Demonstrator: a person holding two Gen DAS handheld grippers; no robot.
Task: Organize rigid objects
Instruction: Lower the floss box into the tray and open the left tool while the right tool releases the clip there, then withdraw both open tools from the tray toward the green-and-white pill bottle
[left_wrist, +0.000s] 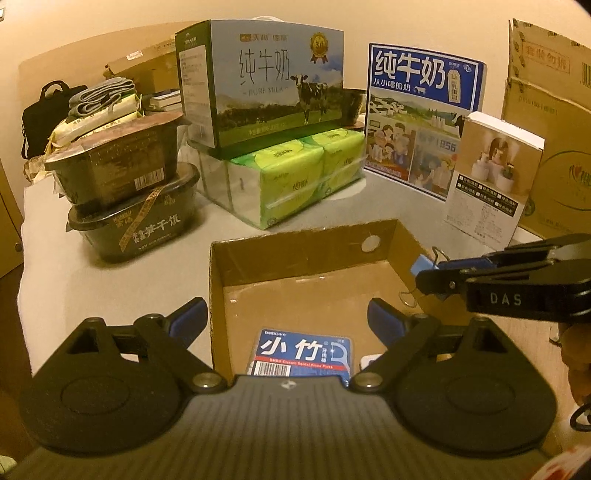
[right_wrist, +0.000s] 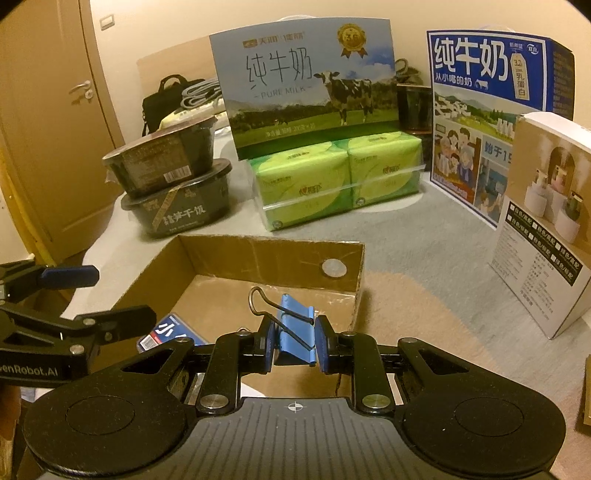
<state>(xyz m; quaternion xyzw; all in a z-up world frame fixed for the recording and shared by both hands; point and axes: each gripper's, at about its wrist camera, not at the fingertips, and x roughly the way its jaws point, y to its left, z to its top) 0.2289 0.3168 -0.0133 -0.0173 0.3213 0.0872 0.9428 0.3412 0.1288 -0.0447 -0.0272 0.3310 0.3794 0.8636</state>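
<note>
**Holding a blue binder clip over the open cardboard tray**

Gripping a blue binder clip (right_wrist: 293, 330) between its blue pads, the right hand-held gripper (right_wrist: 294, 345) hangs above the near right part of the shallow cardboard tray (right_wrist: 258, 254). The clip's wire handles stick up and forward past the fingertips. In the left wrist view the same gripper comes in from the right edge, with the clip (left_wrist: 423, 266) just over the tray's right wall.

The left hand-held gripper (left_wrist: 286, 323) is released, its jaws spread wide with nothing between them. It stands over the tray's near left corner, with one blue fingertip outside the left wall and the other above the tray floor.

A flat blue pack of dental floss picks (left_wrist: 301, 352) lies on the tray floor by the near edge. Something small and white shows just to its right, too hidden to name.

The tray sits near the front edge of the grey bench (right_wrist: 424, 236). Behind it, toward the back edge, lies a green tissue pack (right_wrist: 336, 181) with a pure-milk carton (right_wrist: 310, 96) on top. At the left edge two dark instant-meal bowls (right_wrist: 177, 188) are stacked. To the right a blue milk carton (right_wrist: 491, 110) stands upright, and a white product box (right_wrist: 550, 221) stands in front of it near the right edge.
</note>
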